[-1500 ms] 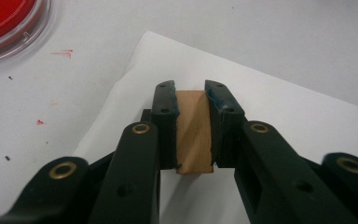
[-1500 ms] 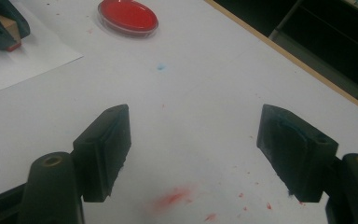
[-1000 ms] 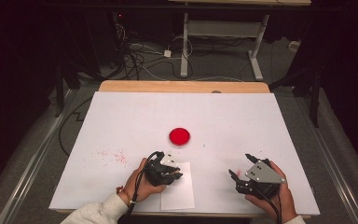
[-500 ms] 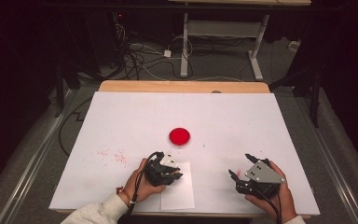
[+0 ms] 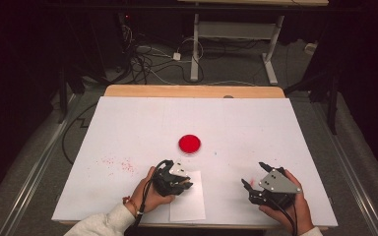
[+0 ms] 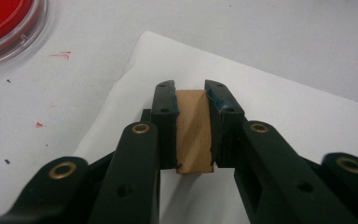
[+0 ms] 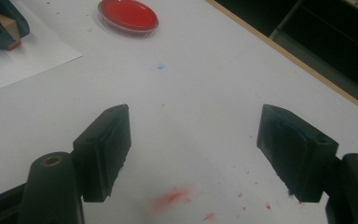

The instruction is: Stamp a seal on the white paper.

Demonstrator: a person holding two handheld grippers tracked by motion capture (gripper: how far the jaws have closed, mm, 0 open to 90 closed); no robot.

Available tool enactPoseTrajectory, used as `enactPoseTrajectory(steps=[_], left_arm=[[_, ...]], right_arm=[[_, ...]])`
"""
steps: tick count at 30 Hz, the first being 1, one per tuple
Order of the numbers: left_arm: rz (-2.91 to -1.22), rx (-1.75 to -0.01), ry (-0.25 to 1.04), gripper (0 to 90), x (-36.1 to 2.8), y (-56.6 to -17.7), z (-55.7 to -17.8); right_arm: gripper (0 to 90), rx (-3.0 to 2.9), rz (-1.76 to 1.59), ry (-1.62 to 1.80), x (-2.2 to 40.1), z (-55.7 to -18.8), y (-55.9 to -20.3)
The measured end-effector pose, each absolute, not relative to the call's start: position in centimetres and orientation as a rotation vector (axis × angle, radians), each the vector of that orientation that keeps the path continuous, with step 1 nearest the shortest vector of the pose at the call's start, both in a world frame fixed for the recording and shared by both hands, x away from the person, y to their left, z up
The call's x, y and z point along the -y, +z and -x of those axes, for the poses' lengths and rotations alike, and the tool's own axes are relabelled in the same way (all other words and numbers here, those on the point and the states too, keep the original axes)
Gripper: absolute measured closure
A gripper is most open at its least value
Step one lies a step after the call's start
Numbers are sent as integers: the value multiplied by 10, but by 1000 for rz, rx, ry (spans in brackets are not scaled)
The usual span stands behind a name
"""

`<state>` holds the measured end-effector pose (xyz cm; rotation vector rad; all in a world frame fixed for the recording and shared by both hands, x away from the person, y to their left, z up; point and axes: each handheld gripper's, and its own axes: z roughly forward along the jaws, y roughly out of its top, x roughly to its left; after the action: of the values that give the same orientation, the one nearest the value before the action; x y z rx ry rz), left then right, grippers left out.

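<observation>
My left gripper [image 5: 184,184] rests low over a white sheet of paper [image 5: 189,206] near the table's front edge. In the left gripper view its jaws [image 6: 191,88] are shut on a small wooden block [image 6: 194,133] held just above the paper [image 6: 284,116]. The right gripper view catches that block [image 7: 10,29] with a red lower edge. A round dish of red ink [image 5: 190,144] sits mid-table, beyond the paper. My right gripper [image 5: 253,173] hovers at the front right, jaws open [image 7: 194,112] with bare table between them.
Red smears and specks mark the white table cover [image 5: 128,128] left of the paper and under the right gripper [image 7: 170,198]. A small blue spot [image 7: 160,67] lies near the dish. The table's wooden far edge [image 5: 192,91] borders a floor with cables.
</observation>
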<state>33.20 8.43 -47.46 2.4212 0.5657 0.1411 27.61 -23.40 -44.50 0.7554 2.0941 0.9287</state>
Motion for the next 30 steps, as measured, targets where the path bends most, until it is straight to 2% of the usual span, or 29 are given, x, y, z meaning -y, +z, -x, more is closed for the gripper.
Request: enactPoseTrajectory(steps=[10,30], left_arm=[[-2388,-577,126,739,-86,-468,-332],[-2298,-594,204,738,-114,-435,-330]], right_arm=[[261,-2091,-756,937,234,-276,-444],[261,-2082,-759,947,234,-277,-442]])
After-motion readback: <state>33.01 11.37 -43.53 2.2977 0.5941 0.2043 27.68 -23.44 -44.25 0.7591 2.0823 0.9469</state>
